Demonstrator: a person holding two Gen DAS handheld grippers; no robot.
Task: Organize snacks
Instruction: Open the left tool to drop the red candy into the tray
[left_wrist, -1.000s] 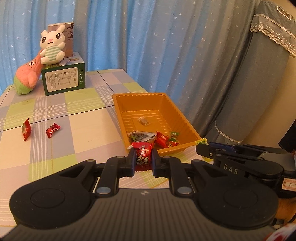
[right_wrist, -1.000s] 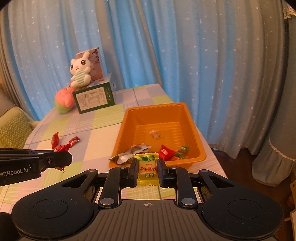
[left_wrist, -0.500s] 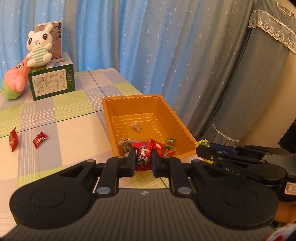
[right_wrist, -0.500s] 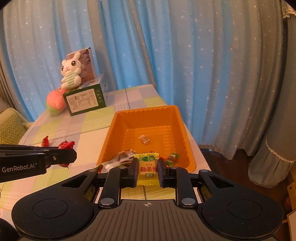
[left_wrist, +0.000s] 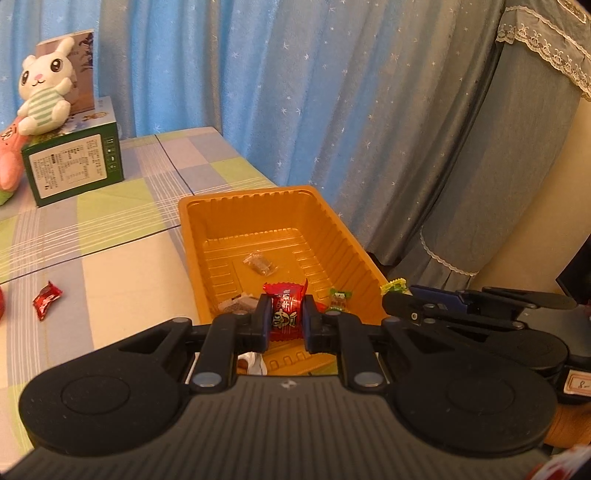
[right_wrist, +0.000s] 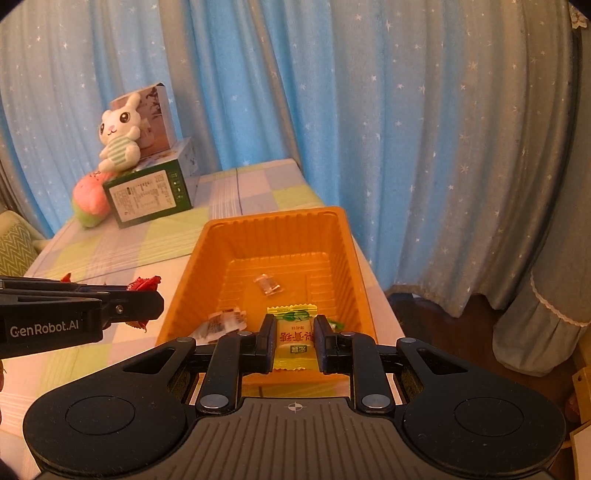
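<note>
Left gripper (left_wrist: 287, 320): fingers clenched on a red candy (left_wrist: 286, 314), held over the near end of the orange tray (left_wrist: 258, 201)
Right gripper (right_wrist: 294, 340): fingers clenched on a yellow candy (right_wrist: 294, 338), also over the tray's near end
Orange tray: sits by the right edge of the checked surface (left_wrist: 122, 258), with a few wrapped snacks inside
Loose red candy (left_wrist: 46, 298): on the surface, left of the tray
Far left corner: green box (left_wrist: 72, 168) with a plush rabbit (left_wrist: 42, 98) on top
</note>
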